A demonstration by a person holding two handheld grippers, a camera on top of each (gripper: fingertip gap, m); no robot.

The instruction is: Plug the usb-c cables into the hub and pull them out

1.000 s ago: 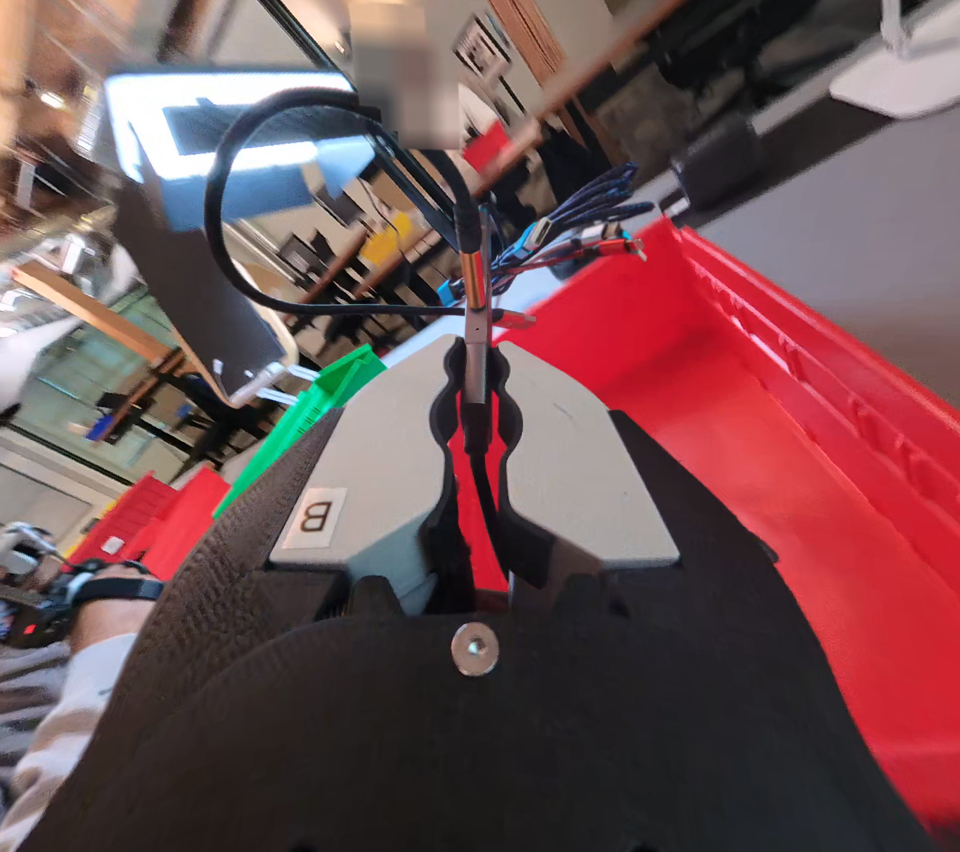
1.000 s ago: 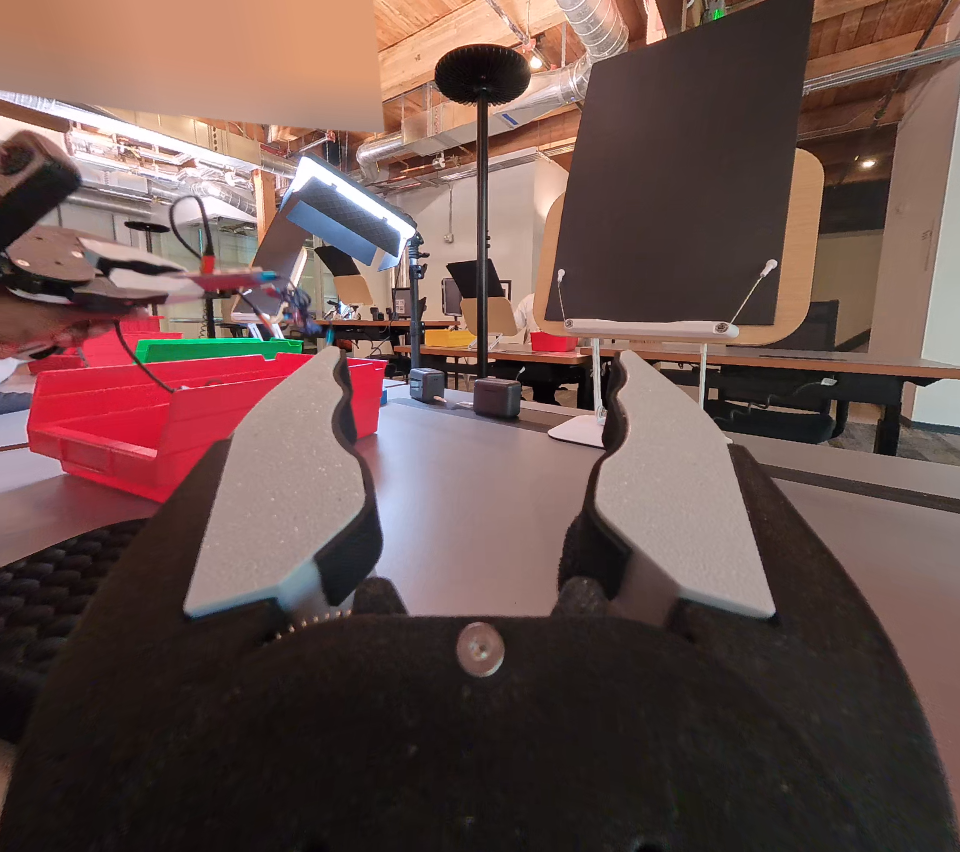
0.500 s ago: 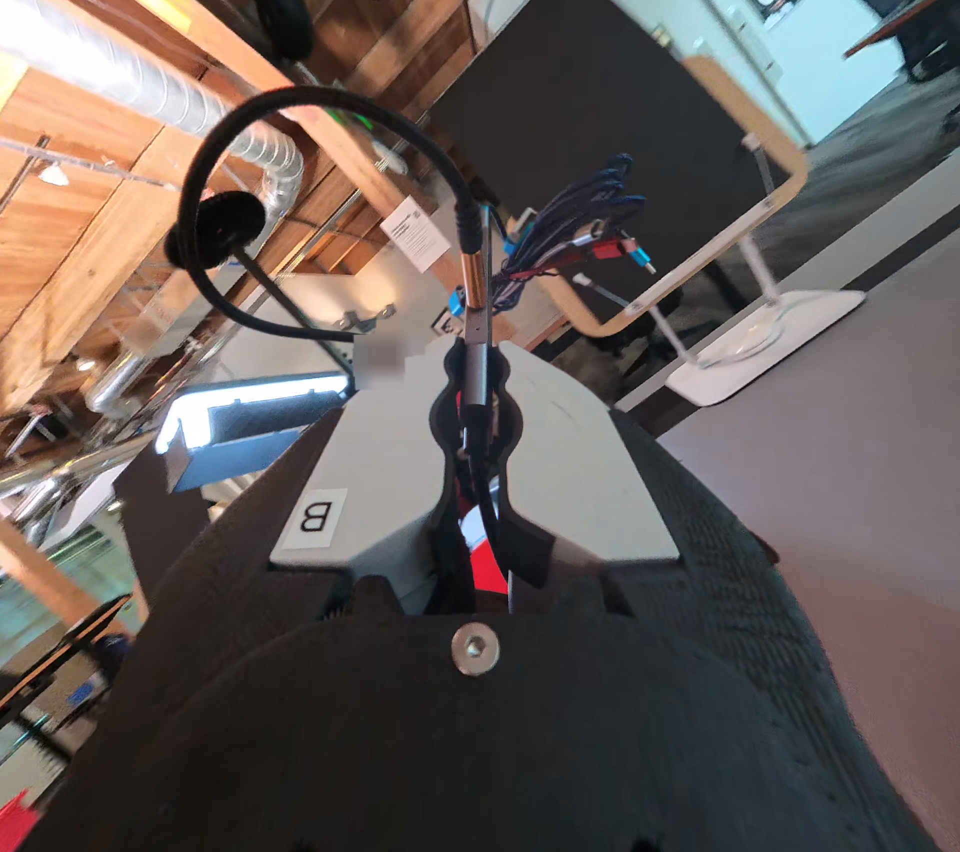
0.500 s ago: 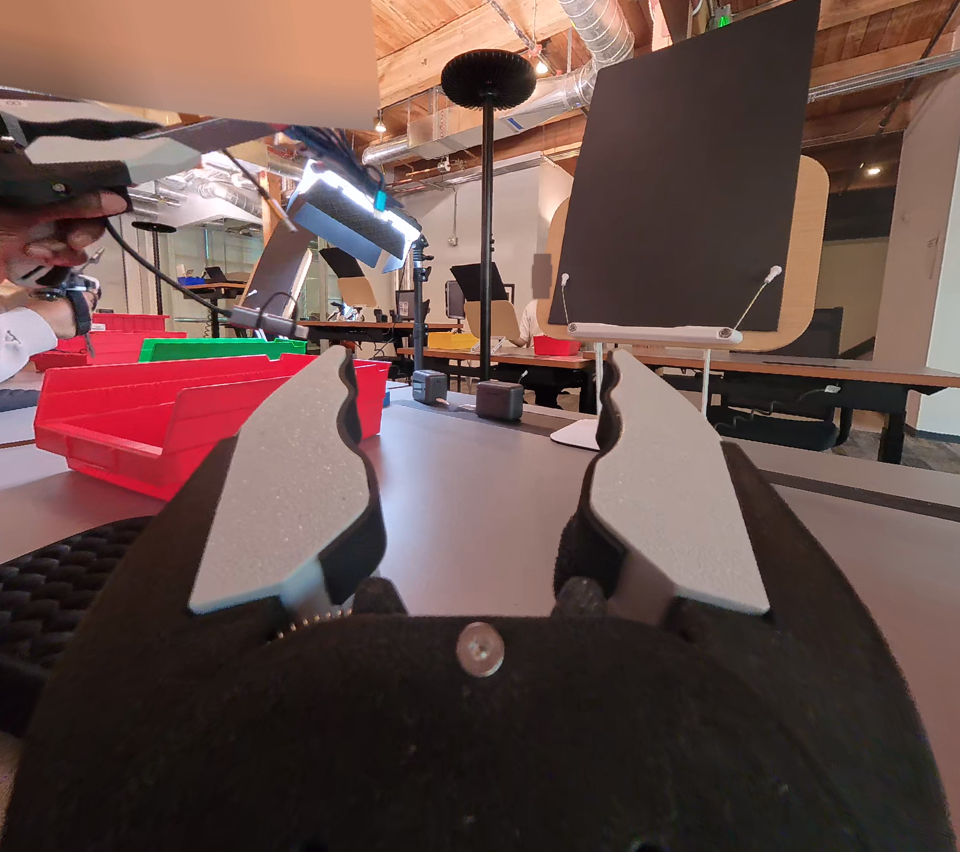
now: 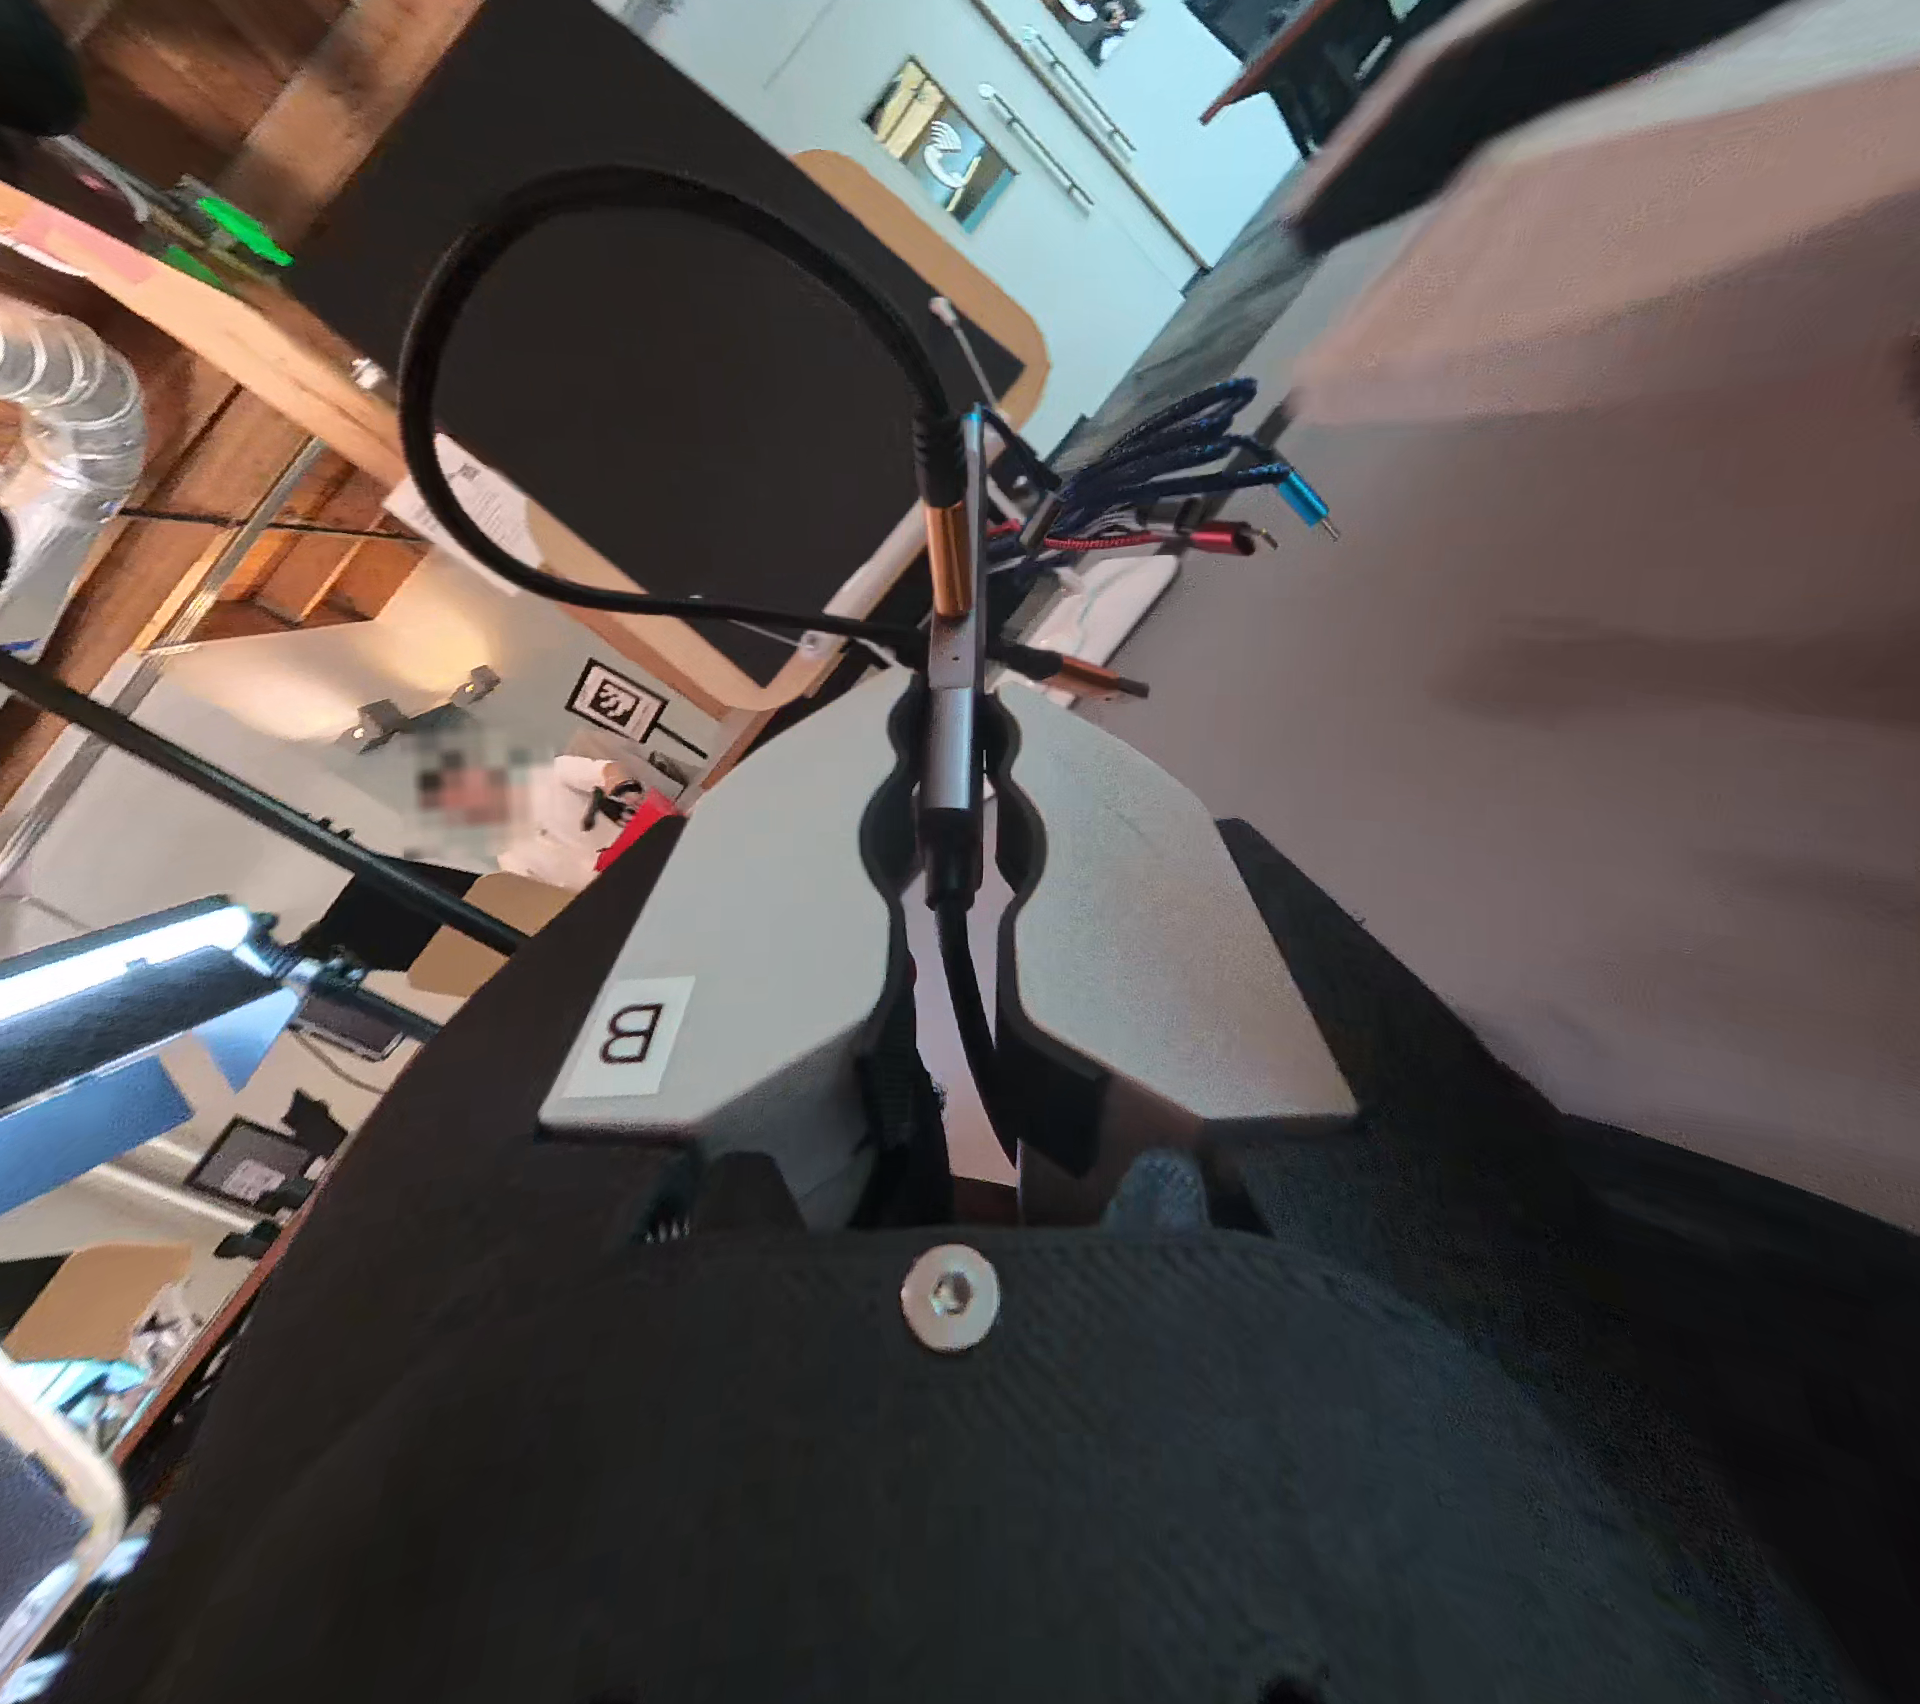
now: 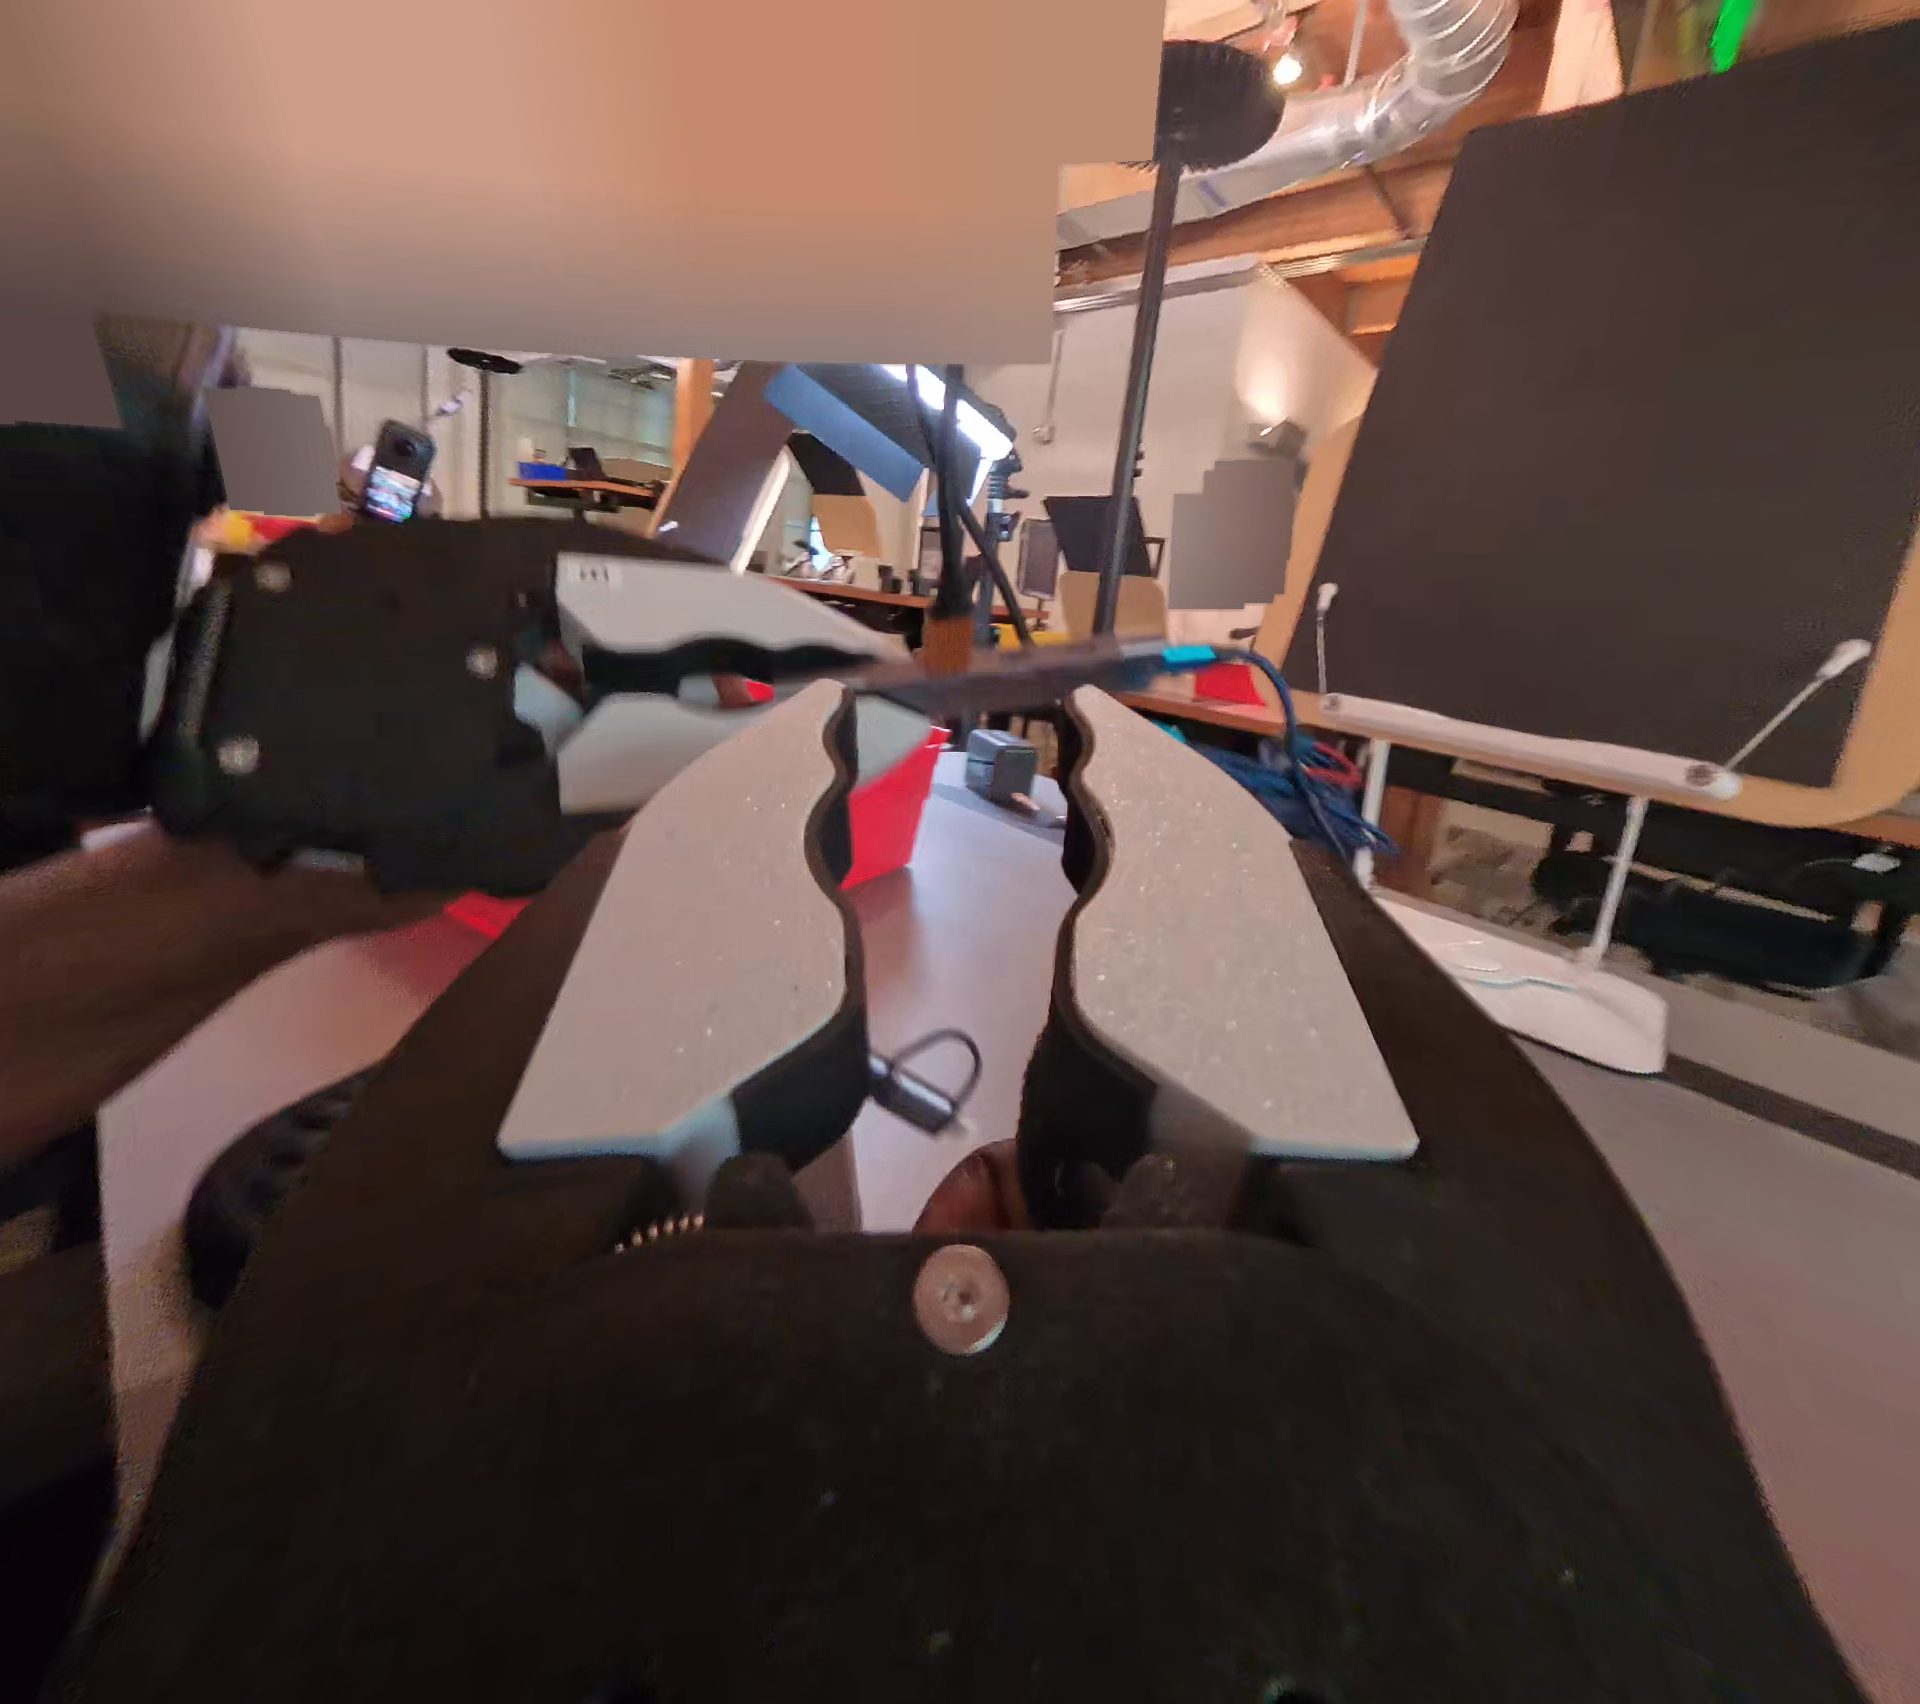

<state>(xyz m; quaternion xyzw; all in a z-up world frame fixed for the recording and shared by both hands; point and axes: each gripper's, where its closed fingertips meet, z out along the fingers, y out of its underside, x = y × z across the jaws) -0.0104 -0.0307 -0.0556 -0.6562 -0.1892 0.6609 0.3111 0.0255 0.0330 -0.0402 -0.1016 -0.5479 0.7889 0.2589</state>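
My left gripper (image 5: 951, 704) is shut on the lower end of a slim grey hub (image 5: 961, 615), held in the air. A black cable (image 5: 582, 220) with a copper plug (image 5: 945, 548) sits in the hub's side and loops round. Blue and red braided cables (image 5: 1164, 480) fan out to the right of the hub. In the right wrist view the left gripper (image 6: 727, 678) holds the hub (image 6: 1018, 667) level, just beyond my right gripper's tips. My right gripper (image 6: 958, 704) is open and empty. A blue plug (image 6: 1190, 657) sits at the hub's far end.
A red bin (image 6: 894, 797) stands on the grey table (image 6: 1714, 1187) behind the left gripper. A small black cable (image 6: 925, 1083) lies on the table under my right gripper. A white stand (image 6: 1558, 761) with a black board is at the right. A small grey box (image 6: 1000, 766) sits farther back.
The left gripper has carried the hub and its cables from over the red bin to right in front of the right gripper. The right gripper's jaws have narrowed.
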